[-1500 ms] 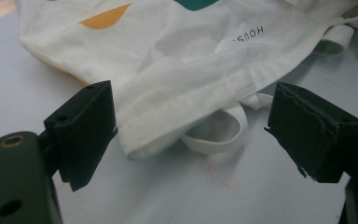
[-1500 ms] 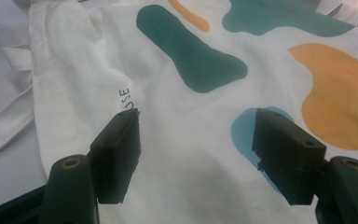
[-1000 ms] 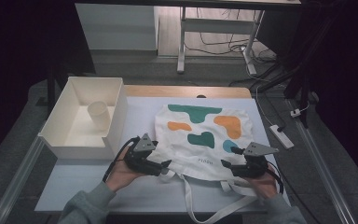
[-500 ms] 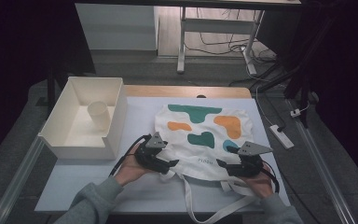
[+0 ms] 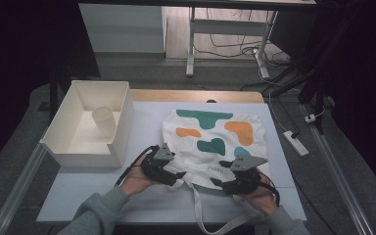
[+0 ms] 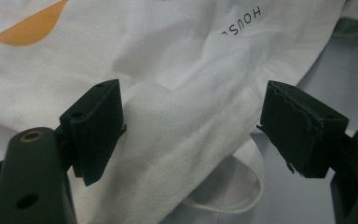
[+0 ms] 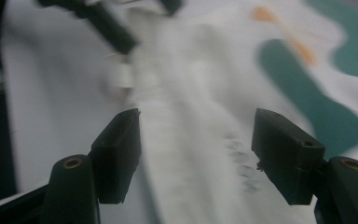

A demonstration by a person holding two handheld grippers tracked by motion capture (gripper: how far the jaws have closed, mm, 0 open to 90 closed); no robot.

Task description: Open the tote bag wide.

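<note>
Between the spread fingers (image 6: 95, 128) of both grippers lies the tote bag's (image 5: 210, 142) bottom hem, unpinched.

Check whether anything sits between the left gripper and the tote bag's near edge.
Nothing visible does. The left gripper stands open with the tote bag cloth directly between its jaws, and a handle loop lies just below. The white box stands off to the side.
</note>
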